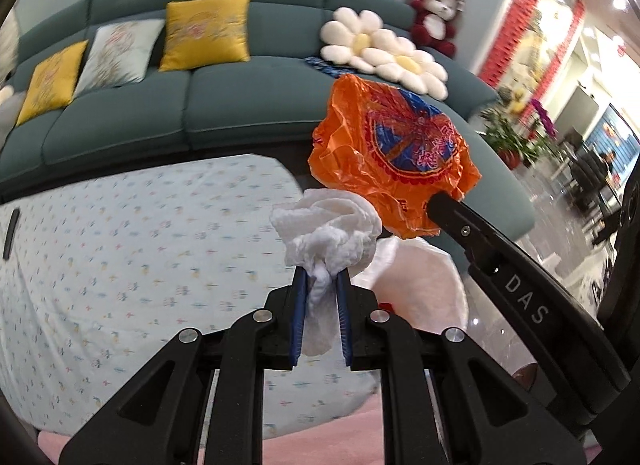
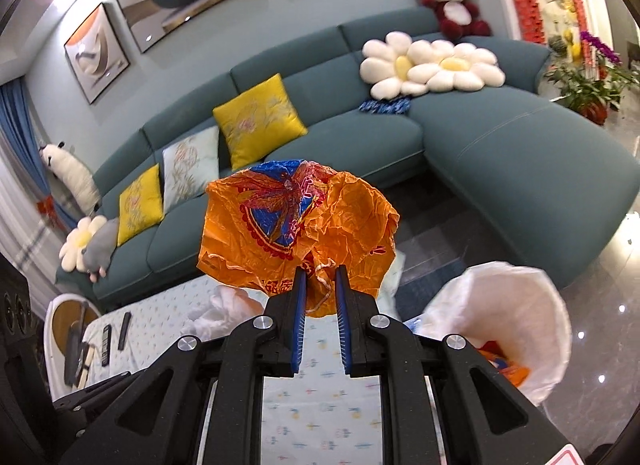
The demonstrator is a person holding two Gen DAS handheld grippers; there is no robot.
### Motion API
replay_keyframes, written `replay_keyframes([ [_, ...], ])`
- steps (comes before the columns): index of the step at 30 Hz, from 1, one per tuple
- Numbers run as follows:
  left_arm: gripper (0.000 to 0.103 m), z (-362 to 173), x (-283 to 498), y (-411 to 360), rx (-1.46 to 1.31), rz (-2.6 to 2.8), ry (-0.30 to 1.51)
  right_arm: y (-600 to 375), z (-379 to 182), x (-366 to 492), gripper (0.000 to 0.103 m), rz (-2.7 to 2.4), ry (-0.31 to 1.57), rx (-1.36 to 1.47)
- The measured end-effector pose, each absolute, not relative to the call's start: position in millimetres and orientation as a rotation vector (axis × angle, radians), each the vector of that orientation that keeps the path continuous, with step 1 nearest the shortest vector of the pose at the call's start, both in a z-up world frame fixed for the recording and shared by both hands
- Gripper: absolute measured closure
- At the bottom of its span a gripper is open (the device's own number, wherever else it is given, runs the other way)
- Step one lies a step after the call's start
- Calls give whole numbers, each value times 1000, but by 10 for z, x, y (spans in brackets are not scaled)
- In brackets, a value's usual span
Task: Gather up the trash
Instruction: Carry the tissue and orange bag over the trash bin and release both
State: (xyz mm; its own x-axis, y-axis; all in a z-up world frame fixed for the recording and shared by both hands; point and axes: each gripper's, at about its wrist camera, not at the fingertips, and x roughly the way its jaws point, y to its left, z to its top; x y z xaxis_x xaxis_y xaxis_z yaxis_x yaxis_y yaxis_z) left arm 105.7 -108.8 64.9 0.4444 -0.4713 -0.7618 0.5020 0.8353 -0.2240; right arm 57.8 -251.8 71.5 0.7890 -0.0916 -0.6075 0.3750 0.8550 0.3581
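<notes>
Both grippers clamped, jaws nearly closed: left gripper point(image 1: 322, 277) pinches crumpled white paper tissue point(image 1: 330, 231), right gripper point(image 2: 321, 275) pinches crinkled orange-and-blue plastic wrapper point(image 2: 296, 225), above floral-print tablecloth point(image 1: 132, 265)

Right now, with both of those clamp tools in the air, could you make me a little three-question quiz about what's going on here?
1. True or false: the left gripper holds an orange wrapper.
2. Which thing is lined with a white bag?
A. the sofa
B. the bin
C. the table
3. Fill in: the right gripper has its jaws closed on a crumpled ____ wrapper.

Key
1. False. Its jaws pinch a white tissue; the orange wrapper is in the right gripper.
2. B. The bin at the lower right of the right wrist view has a white liner, with some orange scraps already inside.
3. Orange.
</notes>
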Motion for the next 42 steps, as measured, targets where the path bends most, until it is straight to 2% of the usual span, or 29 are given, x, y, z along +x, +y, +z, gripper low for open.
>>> replay_keyframes([
  [6,89,690,848,-1467,59,-683,925,-2934,715,212,90,-323,586,524],
  [16,88,520,744,-1934,64,-760,974,-3496,391,-223,90,-415,594,605],
  [31,87,-26,792,-2430,59,-773,1090,-3937,-248,-404,88,-493,680,674],
  [33,80,-72,795,-2460,60,-772,1097,-3946,-346,-388,83,-493,699,682],
  [36,49,-111,796,-2479,71,-745,1092,-3957,-450,-360,74,-495,719,688],
  [38,46,-107,792,-2461,84,-720,1063,-3951,-481,-346,65,-498,726,677],
  [42,46,-126,794,-2436,122,-700,1054,-3899,-471,-298,62,-497,744,637],
])
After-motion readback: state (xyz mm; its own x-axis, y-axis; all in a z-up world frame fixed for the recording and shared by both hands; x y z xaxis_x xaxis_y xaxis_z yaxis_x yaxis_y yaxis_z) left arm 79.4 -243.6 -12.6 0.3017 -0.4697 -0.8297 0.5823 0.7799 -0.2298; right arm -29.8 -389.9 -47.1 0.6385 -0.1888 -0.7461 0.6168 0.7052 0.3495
